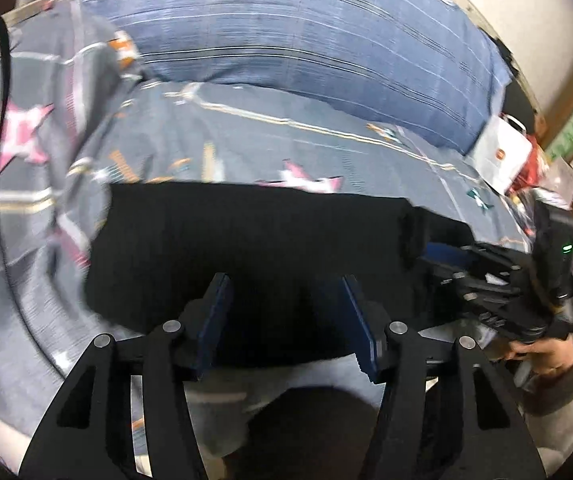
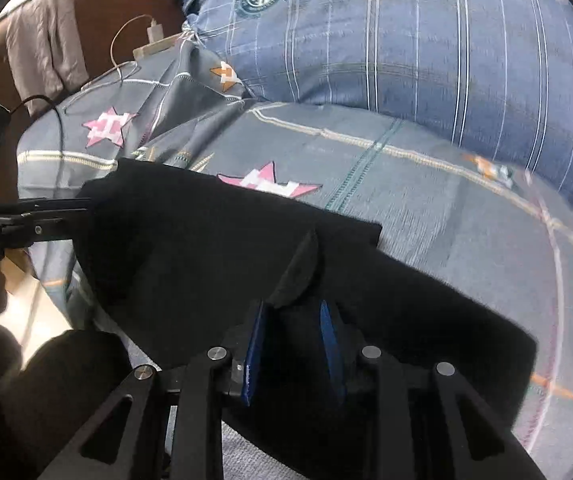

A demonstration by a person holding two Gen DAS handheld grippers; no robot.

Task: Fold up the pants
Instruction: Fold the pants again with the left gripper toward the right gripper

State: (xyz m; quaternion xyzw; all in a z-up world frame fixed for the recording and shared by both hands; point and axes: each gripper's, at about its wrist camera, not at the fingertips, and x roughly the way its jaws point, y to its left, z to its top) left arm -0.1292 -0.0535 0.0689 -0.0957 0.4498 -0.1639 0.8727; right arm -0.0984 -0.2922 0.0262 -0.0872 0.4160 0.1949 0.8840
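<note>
1. Across the near part of the bed (image 1: pixel 366 152), the black pants (image 1: pixel 246 248) are lying spread over the grey patterned sheet, their far edge running just below a pink star print (image 1: pixel 310 182).
2. Toward the far side of the bed, a large blue striped pillow (image 2: pixel 426 48) is resting against the sheet, well apart from the pants.
3. From its own camera, the left gripper (image 1: pixel 286 320) is hovering over the near edge of the pants with its blue pads (image 1: pixel 216 320) standing wide apart; nothing is pinched between them, and the dark cloth is only showing behind the gap.
4. From its own camera, the right gripper (image 2: pixel 294 352) is standing narrow, its blue pads (image 2: pixel 254 352) pressing on a raised ridge of the pants fabric that is peaking up just ahead of the fingertips.
5. At the right edge of the left view, the right gripper is showing beside the right end of the pants, and a hand (image 1: pixel 542 354) in a dark sleeve is gripping its handle.
6. Near the far left corner of the bed, a white charger with its cable (image 2: pixel 126 40) is lying on the sheet, and a pale garment (image 2: pixel 42 52) is hanging behind it.
7. Both views are partly blurred, so the exact folds of the pants are hard to tell.
</note>
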